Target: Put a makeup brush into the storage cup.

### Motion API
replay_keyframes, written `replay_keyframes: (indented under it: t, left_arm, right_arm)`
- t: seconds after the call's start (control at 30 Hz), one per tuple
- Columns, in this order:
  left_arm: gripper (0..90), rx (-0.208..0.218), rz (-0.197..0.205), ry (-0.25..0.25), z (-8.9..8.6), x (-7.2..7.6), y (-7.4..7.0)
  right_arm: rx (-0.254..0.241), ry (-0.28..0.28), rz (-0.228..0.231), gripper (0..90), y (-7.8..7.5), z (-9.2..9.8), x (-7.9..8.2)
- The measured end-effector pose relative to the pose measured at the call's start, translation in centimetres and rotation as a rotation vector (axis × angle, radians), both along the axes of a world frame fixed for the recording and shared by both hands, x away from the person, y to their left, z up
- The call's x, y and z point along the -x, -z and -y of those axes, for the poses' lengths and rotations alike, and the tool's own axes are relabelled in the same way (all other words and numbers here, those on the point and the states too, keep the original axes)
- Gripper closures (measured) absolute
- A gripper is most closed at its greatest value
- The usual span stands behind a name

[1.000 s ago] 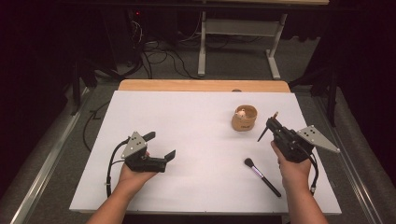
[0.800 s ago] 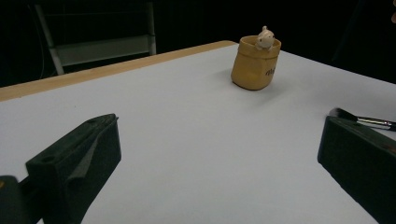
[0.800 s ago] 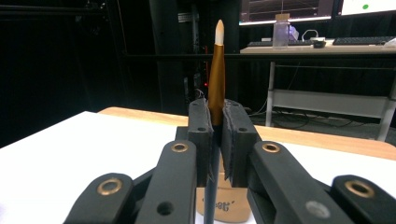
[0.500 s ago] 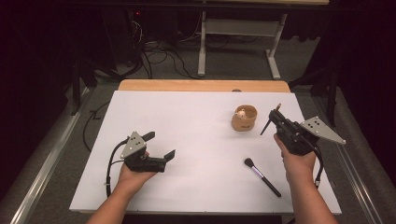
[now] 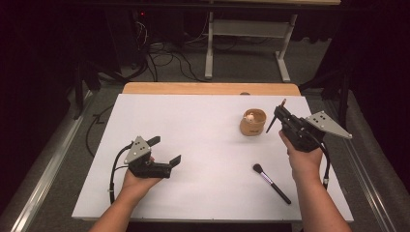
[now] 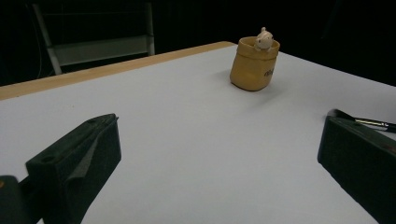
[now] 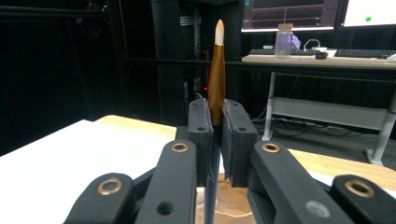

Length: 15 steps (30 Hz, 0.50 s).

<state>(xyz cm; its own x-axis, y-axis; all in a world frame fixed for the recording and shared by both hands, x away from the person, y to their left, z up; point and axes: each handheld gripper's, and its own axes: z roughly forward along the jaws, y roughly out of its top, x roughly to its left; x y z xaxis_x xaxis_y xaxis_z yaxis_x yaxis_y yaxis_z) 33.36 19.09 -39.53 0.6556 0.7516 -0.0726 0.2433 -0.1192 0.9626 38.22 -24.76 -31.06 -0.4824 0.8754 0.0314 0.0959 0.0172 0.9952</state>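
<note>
So far, judging from how things lie, the job looks like putting brushes into the small tan cup (image 5: 253, 123), and nothing has gone in yet as far as I can tell; a little pale figure sits at the cup's rim, and the inside cannot be seen.

The right claw (image 7: 215, 135) is clamped on a thin brush (image 7: 216, 79), gripping it mid-handle, with the gold-brown part and pale tip standing straight up above the jaws and the darker shaft running down below them. In the high view that claw (image 5: 283, 112) is raised off the table, just beside the cup, which sits slightly down and to the side of its tip. In the right gripper view the cup's rim shows directly beneath the jaws, so the brush seems close to lined up for a drop.

The left claw (image 5: 164, 151) rests on the white table (image 5: 193, 121), jaws spread wide and empty, with the cup well ahead of it.

A second brush (image 5: 270, 182), black-handled with a dark head, lies flat on the table near the right forearm, untouched. It would be next.
</note>
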Motion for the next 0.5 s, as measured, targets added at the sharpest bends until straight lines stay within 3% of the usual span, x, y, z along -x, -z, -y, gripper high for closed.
replay_keyframes:
  t: [0.5]
  left_arm:
    - [0.3,0.011,0.010,0.006,-0.1,0.2,-0.2]
  right_arm:
    - [0.023,0.024,-0.025,85.4,0.9,-1.2,-2.8]
